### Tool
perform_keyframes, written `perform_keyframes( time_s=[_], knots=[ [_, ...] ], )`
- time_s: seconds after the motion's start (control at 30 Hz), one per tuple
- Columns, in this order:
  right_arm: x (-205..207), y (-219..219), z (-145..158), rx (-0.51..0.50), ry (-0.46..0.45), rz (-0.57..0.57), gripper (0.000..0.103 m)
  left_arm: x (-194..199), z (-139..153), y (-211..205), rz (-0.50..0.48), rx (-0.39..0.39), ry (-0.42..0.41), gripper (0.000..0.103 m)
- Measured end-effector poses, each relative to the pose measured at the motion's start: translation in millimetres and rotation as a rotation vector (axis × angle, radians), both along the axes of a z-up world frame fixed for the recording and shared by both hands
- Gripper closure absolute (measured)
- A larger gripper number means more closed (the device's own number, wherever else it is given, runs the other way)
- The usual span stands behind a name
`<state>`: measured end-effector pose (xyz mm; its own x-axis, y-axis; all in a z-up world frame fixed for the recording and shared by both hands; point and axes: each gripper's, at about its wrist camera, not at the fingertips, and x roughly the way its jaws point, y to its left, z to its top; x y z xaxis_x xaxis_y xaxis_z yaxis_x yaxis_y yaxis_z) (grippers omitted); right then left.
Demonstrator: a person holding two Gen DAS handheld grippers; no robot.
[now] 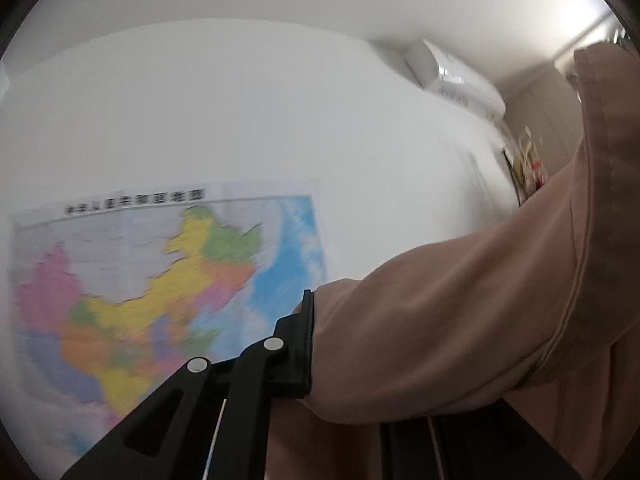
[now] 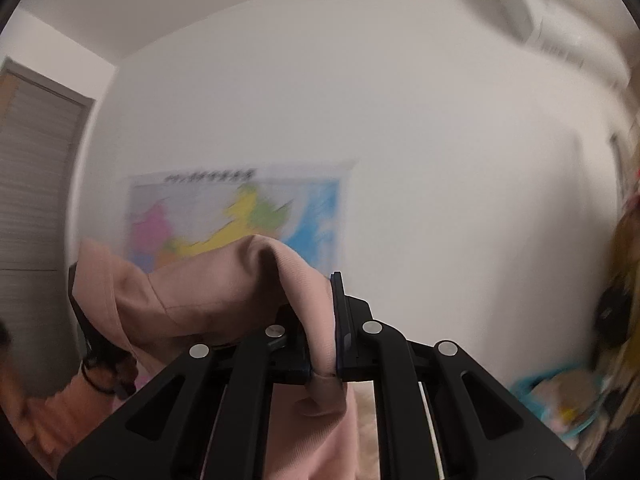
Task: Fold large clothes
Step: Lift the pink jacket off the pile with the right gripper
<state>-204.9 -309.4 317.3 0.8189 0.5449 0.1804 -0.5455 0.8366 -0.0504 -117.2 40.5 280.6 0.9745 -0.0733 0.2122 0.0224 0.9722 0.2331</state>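
Where both grippers pinch: pink garment (image 2: pixel 224 288), ribbed, bunched w/ folds.

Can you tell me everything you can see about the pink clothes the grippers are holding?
The pink garment looks like soft, finely ribbed knit, with stitched seams and a thicker folded hem. It is lifted in front of the white wall, bunched and draping. The right gripper pinches a fold between its fingers. The left gripper holds another part, which stretches up and away to the right.

Both grippers are matte black plastic linkages with angular cut-out windows and round silver pivot pins. The right gripper (image 2: pixel 322 328) shows four such pins and a bluish pad edge on its right finger. The left gripper (image 1: pixel 320 344) shows two pins and a thin pale cable.
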Motion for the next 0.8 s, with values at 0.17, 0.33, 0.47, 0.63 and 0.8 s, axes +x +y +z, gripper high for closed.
perform_keyframes(
  time_s=[0.17, 0.33, 0.47, 0.63, 0.8],
  knots=[
    [-1, 22, -47, -0.011, 0.124, 0.186, 0.095, -74, -25, 28, 0.120, 0.051, 0.108, 0.093],
    [-12, 43, -65, -0.013, 0.126, 0.348, 0.094, -142, -44, 56, 0.153, 0.034, 0.176, 0.093],
    [43, 76, -69, -0.009, 0.219, 0.402, 0.094, -124, -60, 76, 0.165, -0.043, 0.325, 0.091],
    [185, 146, -112, -0.061, 0.492, 0.366, 0.094, -10, -109, 122, 0.242, -0.177, 0.627, 0.091],
    [301, 207, -208, -0.149, 0.766, 0.269, 0.094, 94, -193, 159, 0.350, -0.219, 0.860, 0.091]
  ],
)
